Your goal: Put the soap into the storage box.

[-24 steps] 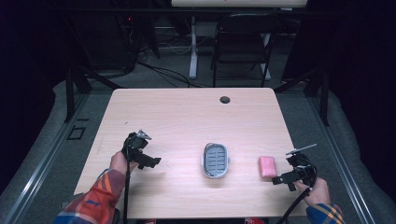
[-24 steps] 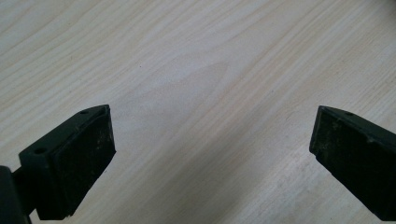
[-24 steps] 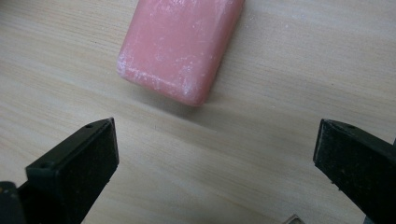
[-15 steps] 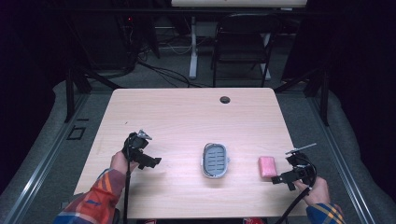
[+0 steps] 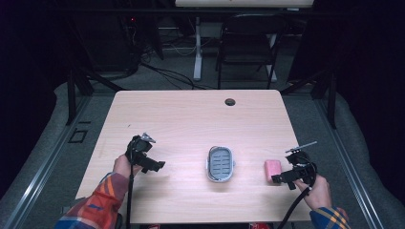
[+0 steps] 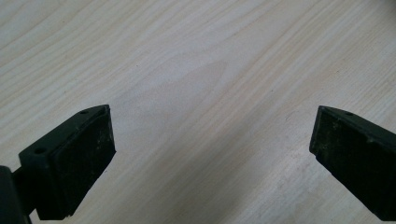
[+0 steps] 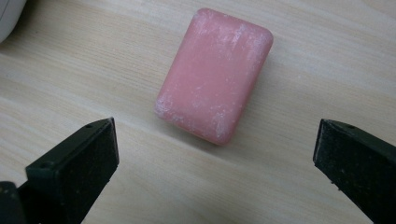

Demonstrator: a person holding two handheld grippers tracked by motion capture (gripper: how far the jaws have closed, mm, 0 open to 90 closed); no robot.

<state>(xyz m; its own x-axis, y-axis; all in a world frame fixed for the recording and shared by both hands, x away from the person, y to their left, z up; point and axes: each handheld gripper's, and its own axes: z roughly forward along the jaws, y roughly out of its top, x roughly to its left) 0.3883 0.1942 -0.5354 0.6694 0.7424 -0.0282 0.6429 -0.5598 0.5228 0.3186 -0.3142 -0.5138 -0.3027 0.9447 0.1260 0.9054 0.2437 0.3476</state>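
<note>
A pink bar of soap (image 5: 272,168) lies flat on the wooden table (image 5: 191,119) at the right. In the right gripper view the soap (image 7: 215,73) sits just beyond the wide-apart jaws of my right gripper (image 7: 212,163), which is open and holds nothing. From above, that right gripper (image 5: 282,179) hovers right beside the soap's near right corner. A grey oval soap dish (image 5: 220,163) with a slotted insert rests in the middle of the table's near half. My left gripper (image 5: 155,165) is open over bare wood at the left (image 6: 210,154), empty.
A round cable hole (image 5: 230,102) sits near the table's far edge. Behind the table stand a black chair (image 5: 248,47) and table legs with cables on the floor. A white curved edge (image 7: 9,16), likely the dish, shows at the top left of the right gripper view.
</note>
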